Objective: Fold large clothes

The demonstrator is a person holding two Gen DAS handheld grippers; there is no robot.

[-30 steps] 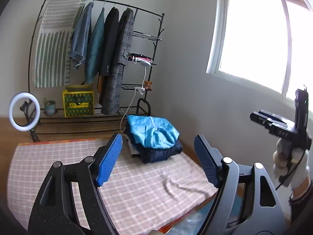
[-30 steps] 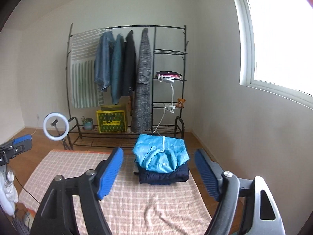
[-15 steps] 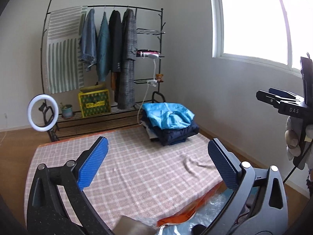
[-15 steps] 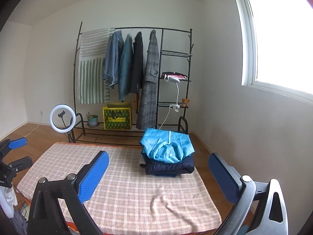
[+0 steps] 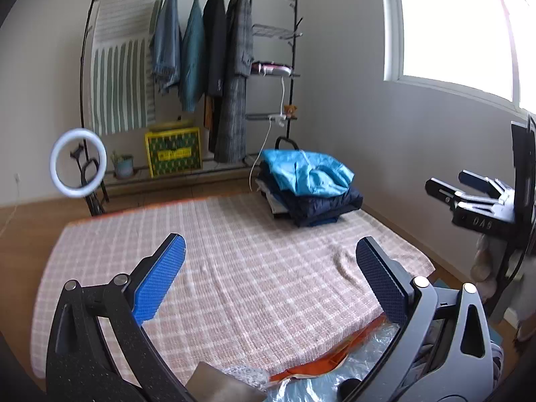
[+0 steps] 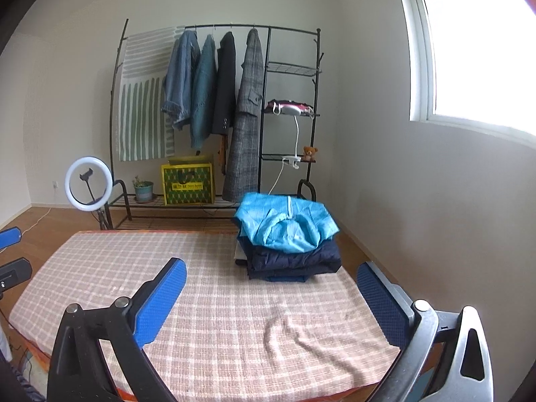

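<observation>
Currently both grippers are empty, fingers spread wide; over the last second both sets have just been opening, nothing between them. Left gripper and right gripper hover over the near edge of the checked blanket, pitched a bit downward, which reads like a reach for the next garment near the person's feet.

Left wrist view only: below the blanket's near edge there's crinkled clear plastic over something blue, an orange edge beside it, plus a tan flat item. Probably the unfolded supply, can't tell what garment. That view also catches the right gripper from the side at frame right; the right wrist view shows only blue finger tips of the left one at its left edge.

Mid blanket is bare apart from one ridge of wrinkle, so the folding area is free.

Far right corner of the blanket: stack of folded clothes, light blue jacket on top, navy pieces under it, parked out of the work zone.

Beyond that: ring light, clothes rack with hanging coats, yellow box. Window on the right wall.
</observation>
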